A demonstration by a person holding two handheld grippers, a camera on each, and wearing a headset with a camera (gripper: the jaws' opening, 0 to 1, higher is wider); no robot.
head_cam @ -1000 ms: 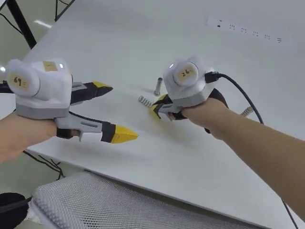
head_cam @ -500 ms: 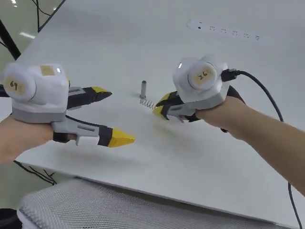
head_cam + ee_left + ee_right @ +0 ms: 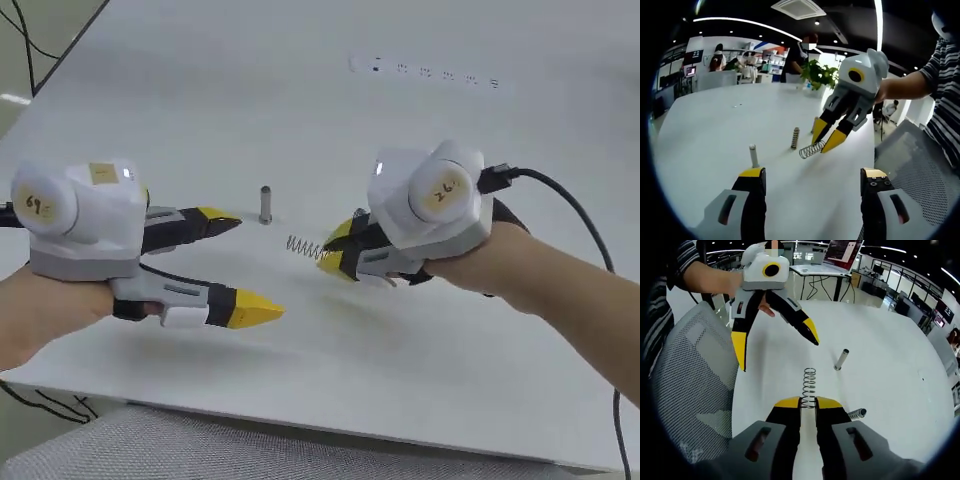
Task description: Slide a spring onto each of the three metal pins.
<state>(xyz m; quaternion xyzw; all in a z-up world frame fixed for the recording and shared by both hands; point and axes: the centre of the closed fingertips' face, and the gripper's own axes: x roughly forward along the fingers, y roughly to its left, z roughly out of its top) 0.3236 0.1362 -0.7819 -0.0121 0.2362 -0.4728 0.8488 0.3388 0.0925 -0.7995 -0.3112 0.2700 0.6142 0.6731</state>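
My right gripper (image 3: 338, 256) (image 3: 808, 402) is shut on one end of a small wire spring (image 3: 303, 246) (image 3: 809, 382), which sticks out ahead of its tips above the white table. A bare metal pin (image 3: 266, 204) (image 3: 842, 359) (image 3: 754, 155) stands upright just beyond the spring. A second pin (image 3: 795, 138) (image 3: 857, 414) has a spring around it. My left gripper (image 3: 245, 265) (image 3: 813, 175) is open and holds nothing, to the left of the spring. In the left gripper view the right gripper (image 3: 829, 139) hangs over the table with the spring (image 3: 811, 149).
The white table (image 3: 300, 120) runs wide and bare behind the pins. A power strip (image 3: 425, 72) lies at the far edge. A mesh chair back (image 3: 200, 445) sits below the near edge. A black cable (image 3: 575, 215) trails from the right gripper.
The spring, close to the bare pin's foot a second ago, now sits a little farther from it in the right gripper. The head camera has swung. The left gripper stays open.
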